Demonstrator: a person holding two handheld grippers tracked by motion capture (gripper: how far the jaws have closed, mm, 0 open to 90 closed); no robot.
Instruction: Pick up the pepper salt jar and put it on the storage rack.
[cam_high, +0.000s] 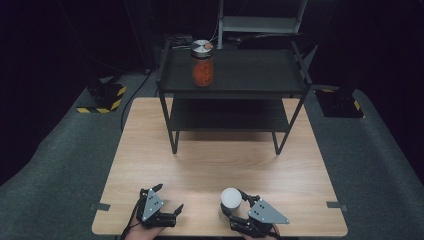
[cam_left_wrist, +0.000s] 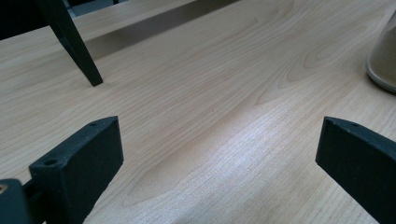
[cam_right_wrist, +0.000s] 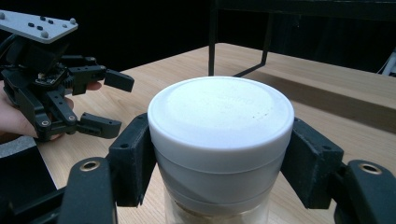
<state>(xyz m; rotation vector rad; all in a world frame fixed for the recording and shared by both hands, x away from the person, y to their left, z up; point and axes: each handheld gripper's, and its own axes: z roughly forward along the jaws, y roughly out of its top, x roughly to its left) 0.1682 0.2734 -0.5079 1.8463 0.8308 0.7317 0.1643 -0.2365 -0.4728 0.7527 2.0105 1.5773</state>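
In the high view, a jar (cam_high: 230, 201) with a white lid is seen standing near the front edge of the wooden table (cam_high: 220, 160), gripped by the right gripper (cam_high: 235, 206), whose jaws are set against its two sides. The left gripper (cam_high: 169, 198) is held just to the left of it, apart from the jar, with its jaws spread. A black shelf (cam_high: 232, 80) is placed at the far end of the table, and a second jar (cam_high: 202, 63) with orange contents and a metal lid is set on its top level.

In the left gripper view, the two jaws are shown wide apart over bare wood; a shelf leg (cam_left_wrist: 74, 46) is seen ahead, and part of the jar (cam_left_wrist: 384, 60) at the right edge.

In the right gripper view, the jar (cam_right_wrist: 219, 140) is pinched just below its white lid (cam_right_wrist: 220, 112). The left gripper (cam_right_wrist: 105, 100) is seen beyond, spread, held in a hand (cam_right_wrist: 16, 116).
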